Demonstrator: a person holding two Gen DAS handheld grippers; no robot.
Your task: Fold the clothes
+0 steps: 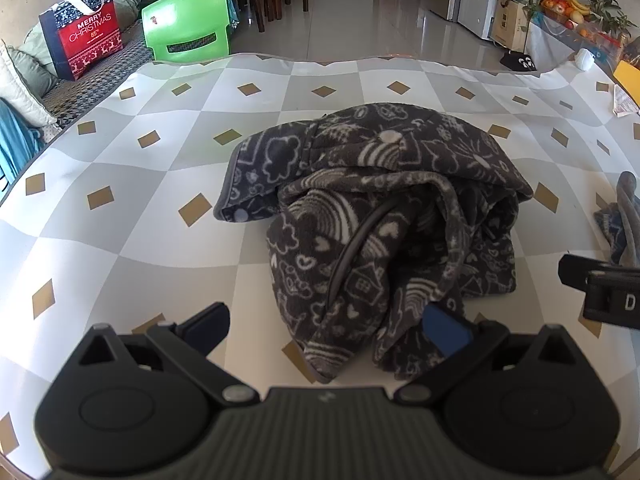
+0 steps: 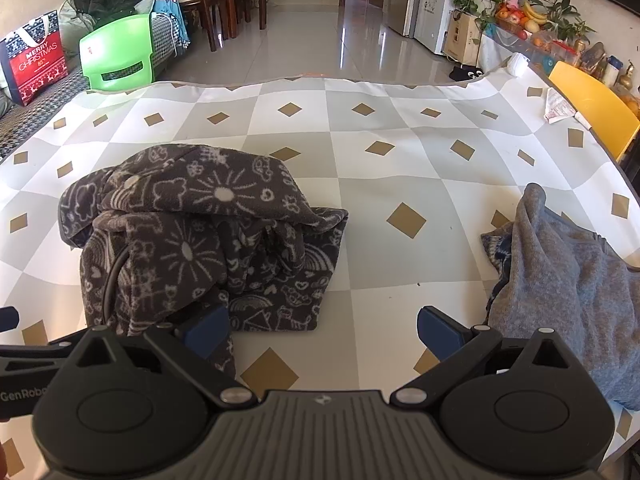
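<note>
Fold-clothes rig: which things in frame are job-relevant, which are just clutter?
Job:
patterned fleece garment, crumpled mid-table
grey fleece garment, at the right edge
left gripper, open
right gripper, open

Clutter:
green plastic chair
Christmas bag
yellow chair
paper slip

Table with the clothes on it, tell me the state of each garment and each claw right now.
Patterned dark fleece: crumpled in a heap, unfolded.
Grey fleece: bunched up at the table's right side, unfolded.
Left claw: open, fleece edge between its fingers.
Right claw: open, holding nothing.
</note>
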